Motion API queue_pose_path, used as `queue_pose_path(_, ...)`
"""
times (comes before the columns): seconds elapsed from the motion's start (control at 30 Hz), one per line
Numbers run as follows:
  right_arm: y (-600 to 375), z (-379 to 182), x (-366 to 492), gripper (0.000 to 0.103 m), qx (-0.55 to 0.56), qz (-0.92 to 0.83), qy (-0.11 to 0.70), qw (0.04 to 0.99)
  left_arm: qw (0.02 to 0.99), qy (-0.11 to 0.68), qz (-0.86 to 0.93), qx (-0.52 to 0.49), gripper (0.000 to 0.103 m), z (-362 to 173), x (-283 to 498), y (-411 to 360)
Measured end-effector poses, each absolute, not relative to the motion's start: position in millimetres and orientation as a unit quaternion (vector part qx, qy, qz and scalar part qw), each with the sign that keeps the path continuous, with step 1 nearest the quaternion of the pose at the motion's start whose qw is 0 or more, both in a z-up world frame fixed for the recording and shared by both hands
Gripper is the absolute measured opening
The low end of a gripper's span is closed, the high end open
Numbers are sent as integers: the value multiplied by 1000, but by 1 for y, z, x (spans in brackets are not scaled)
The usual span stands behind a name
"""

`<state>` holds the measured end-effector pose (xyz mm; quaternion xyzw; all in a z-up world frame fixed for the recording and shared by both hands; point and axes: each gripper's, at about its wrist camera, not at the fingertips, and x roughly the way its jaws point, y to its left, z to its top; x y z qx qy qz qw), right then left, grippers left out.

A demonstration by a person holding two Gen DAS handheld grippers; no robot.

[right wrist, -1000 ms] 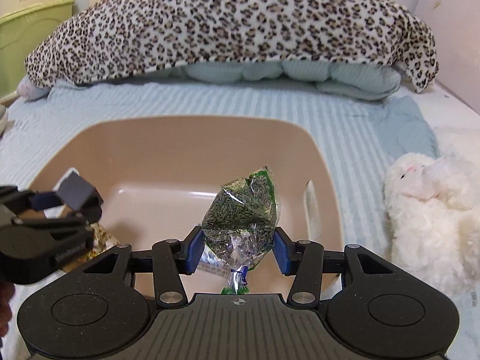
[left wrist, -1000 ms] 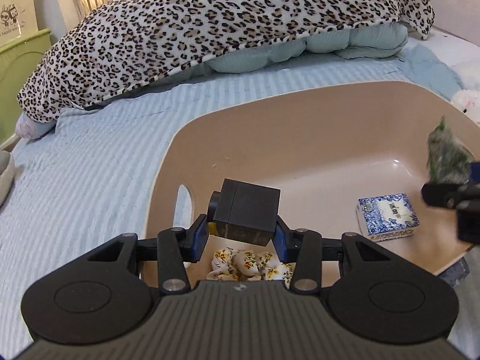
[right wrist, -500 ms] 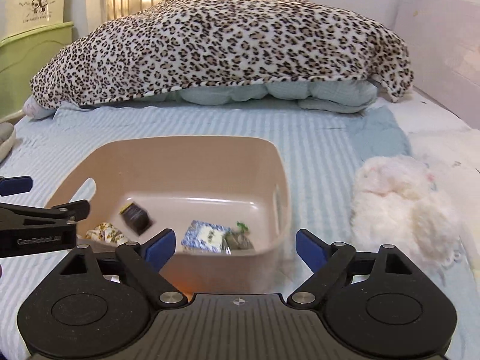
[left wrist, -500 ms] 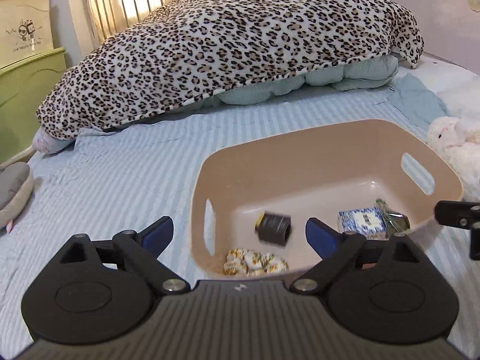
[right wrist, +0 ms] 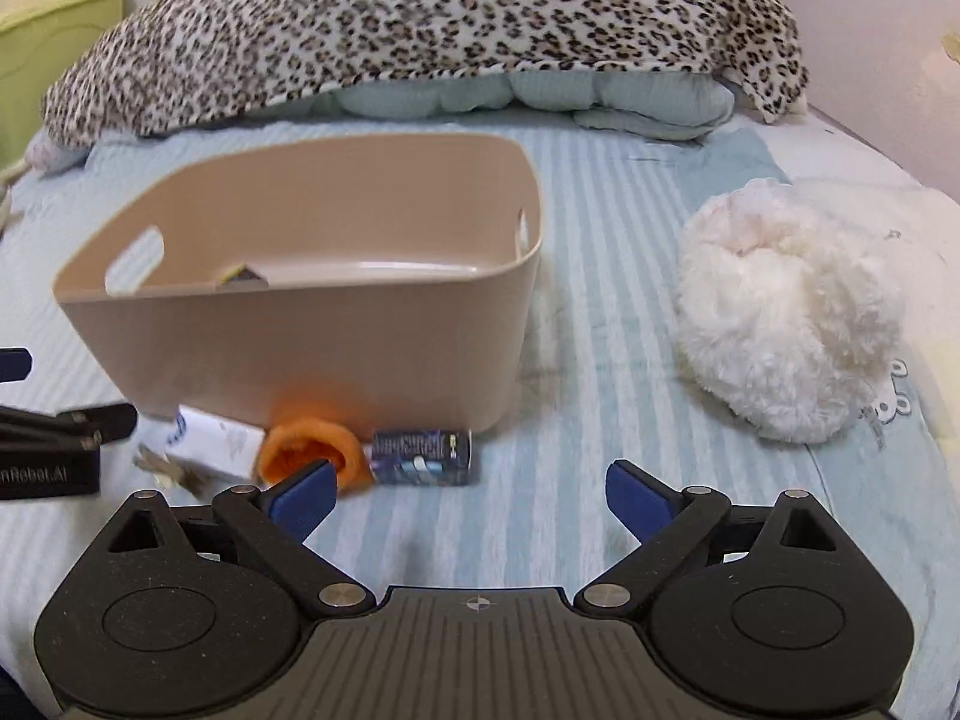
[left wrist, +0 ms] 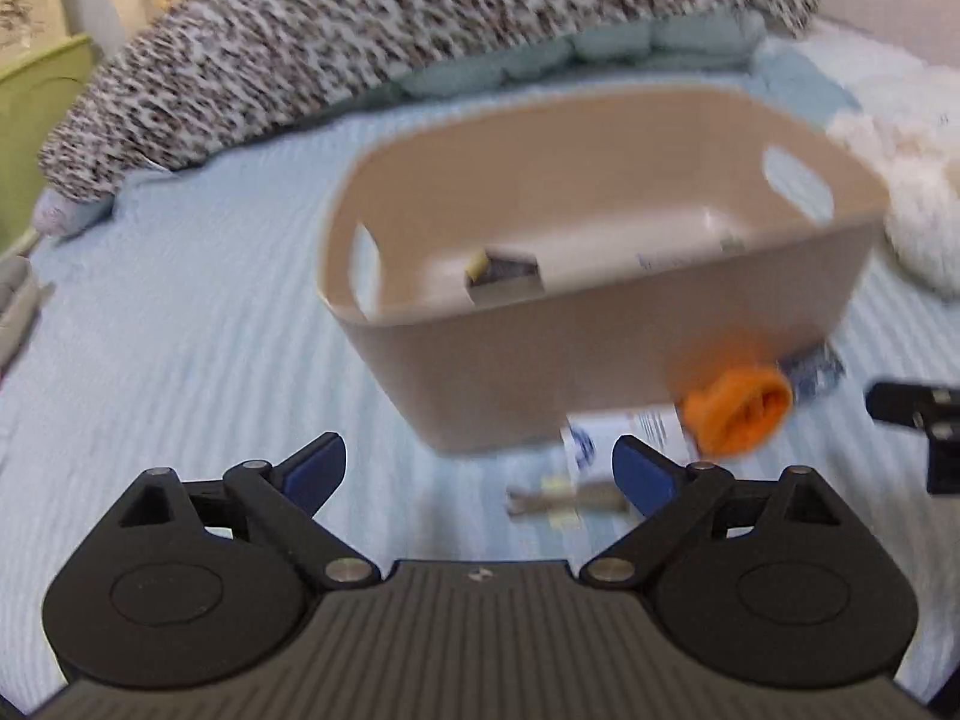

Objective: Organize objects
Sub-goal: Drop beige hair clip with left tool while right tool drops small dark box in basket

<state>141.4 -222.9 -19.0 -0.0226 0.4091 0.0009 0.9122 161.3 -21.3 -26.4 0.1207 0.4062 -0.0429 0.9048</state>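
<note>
A beige plastic basket (left wrist: 600,354) (right wrist: 312,342) stands on the striped blue bed. A dark box (left wrist: 504,279) (right wrist: 243,276) lies inside it. In front of the basket lie an orange cloth item (left wrist: 735,408) (right wrist: 312,450), a white box (left wrist: 624,435) (right wrist: 216,438), a dark blue packet (right wrist: 420,450) (left wrist: 813,369) and a small brownish item (left wrist: 558,501) (right wrist: 171,471). My left gripper (left wrist: 480,471) is open and empty, low in front of the basket. My right gripper (right wrist: 471,498) is open and empty, near the packet.
A leopard-print blanket (right wrist: 420,24) over pale blue bedding lies behind the basket. A white plush toy (right wrist: 792,312) sits to the right of it. A green cabinet (right wrist: 42,60) stands at the far left.
Both grippers let go of the dark box and the green bag into the basket, then pulled back and dropped low in front of it. Loose items by the basket came into view.
</note>
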Motion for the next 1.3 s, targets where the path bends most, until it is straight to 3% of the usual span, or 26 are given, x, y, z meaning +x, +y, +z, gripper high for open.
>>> queue_pose_path(0.37, -215, -66, 157, 98, -50, -5, 453, 890, 876, 469, -51, 102, 96, -82, 175, -18)
queue_pose_path(1.0, -219, -77, 180, 94, 21, 3, 440, 898, 881, 465, -72, 57, 96, -81, 188, -19)
queue_pose_path(1.17, -216, -79, 181, 77, 10, -3, 437, 899, 881, 466, -74, 40, 95, -84, 192, -13)
queue_pose_path(1.3, -221, -76, 179, 51, 20, -4, 433, 901, 882, 460, -86, 52, 76, -81, 186, -14)
